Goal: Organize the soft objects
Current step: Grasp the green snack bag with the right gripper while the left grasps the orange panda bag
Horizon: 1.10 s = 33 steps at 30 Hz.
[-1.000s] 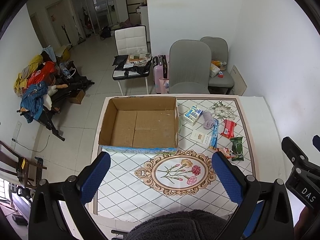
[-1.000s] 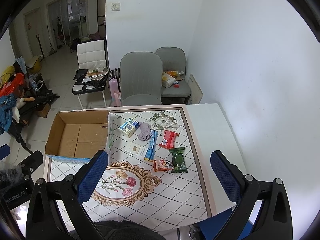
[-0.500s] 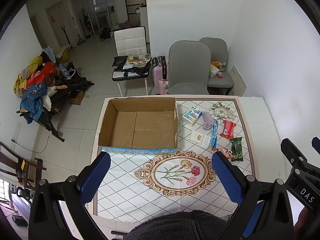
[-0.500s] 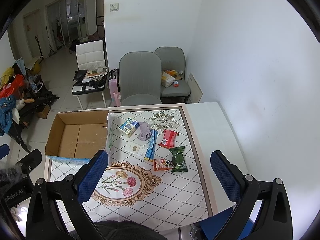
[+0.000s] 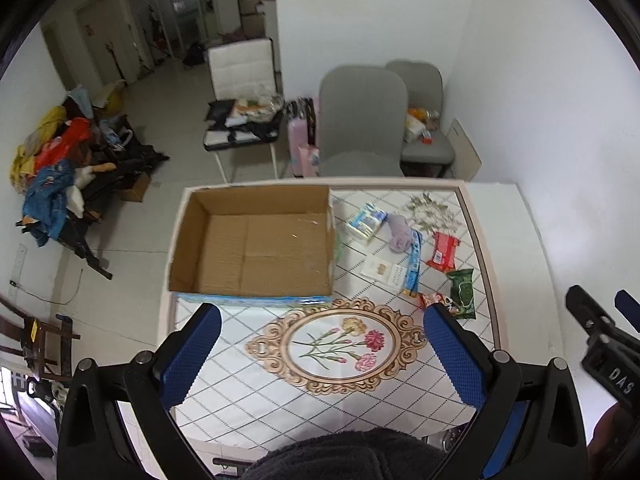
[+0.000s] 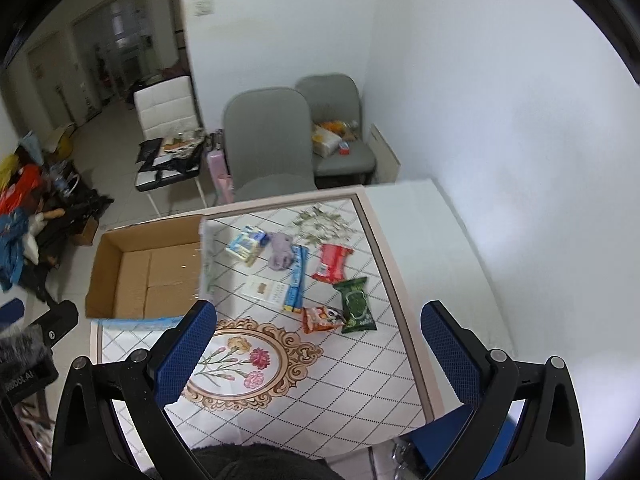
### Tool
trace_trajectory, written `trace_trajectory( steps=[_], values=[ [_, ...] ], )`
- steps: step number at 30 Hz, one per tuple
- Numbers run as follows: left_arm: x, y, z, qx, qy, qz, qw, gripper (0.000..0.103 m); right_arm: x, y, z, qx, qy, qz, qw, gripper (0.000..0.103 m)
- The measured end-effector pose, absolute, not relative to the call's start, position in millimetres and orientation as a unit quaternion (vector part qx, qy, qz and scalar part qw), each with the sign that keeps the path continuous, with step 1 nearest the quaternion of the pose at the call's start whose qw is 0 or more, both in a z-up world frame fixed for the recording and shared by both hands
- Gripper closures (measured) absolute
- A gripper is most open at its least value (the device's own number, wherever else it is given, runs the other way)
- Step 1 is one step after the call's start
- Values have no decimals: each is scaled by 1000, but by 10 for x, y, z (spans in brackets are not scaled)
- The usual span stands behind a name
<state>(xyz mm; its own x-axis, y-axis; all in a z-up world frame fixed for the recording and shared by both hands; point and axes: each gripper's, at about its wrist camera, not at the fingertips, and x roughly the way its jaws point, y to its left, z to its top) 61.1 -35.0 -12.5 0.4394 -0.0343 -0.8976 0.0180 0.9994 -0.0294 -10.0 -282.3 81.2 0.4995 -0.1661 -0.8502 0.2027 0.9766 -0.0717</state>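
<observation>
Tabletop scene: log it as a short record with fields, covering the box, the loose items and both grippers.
container: open brown cardboard box, nothing visible inside
surface: table with diamond-patterned floral cloth
loose items: lilac soft cloth bundle, blue-white tissue pack, red snack packet, dark green wipes pack, all beside the box
left gripper: open, above the table, holding nothing
right gripper: open, holding nothing

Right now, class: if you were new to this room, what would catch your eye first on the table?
The open, empty cardboard box on the table's left side stands out first. To its right lies a cluster of small packets around a lilac soft object, and a framed flower motif sits nearest the open grippers.
</observation>
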Motion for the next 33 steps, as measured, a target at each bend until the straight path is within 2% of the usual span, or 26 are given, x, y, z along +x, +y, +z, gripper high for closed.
trace_trajectory(
  steps=[6, 13, 18, 23, 24, 26, 27, 28, 31, 33],
  values=[
    [1237, -820, -712, -2, 573, -64, 817, 0, 333, -3498, 61, 69, 548, -131, 823, 0],
    [1893, -1534, -1787, 11, 651, -100, 752, 0, 911, -4248, -1414, 156, 632, -142, 746, 0],
    [2097, -2000, -2542, 12, 709, -121, 695, 0, 1244, -4627, -2441, 177, 678, -142, 699, 0],
    [2134, -2266, -3063, 21, 756, -128, 642, 0, 1489, -4702, -3225, 181, 715, -112, 666, 3],
    [2137, -2290, -3141, 18, 763, -128, 633, 0, 1525, -4707, -3386, 188, 724, -102, 656, 5],
    [2150, -2363, -3302, 14, 779, -125, 615, 0, 1548, -4728, -3582, 197, 735, -89, 642, 18],
    [2160, -2389, -3363, 14, 784, -125, 608, 0, 1542, -4739, -3656, 195, 741, -87, 637, 31],
    [2165, -2435, -3438, 11, 791, -126, 599, 0, 1519, -4762, -3716, 200, 745, -83, 630, 39],
    [2183, -2563, -3622, 10, 805, -133, 579, 0, 1356, -4915, -3739, 201, 752, -95, 621, 47],
    [2184, -2639, -3747, 9, 814, -134, 565, 0, 1237, -5026, -3754, 199, 755, -105, 615, 48]
  ],
)
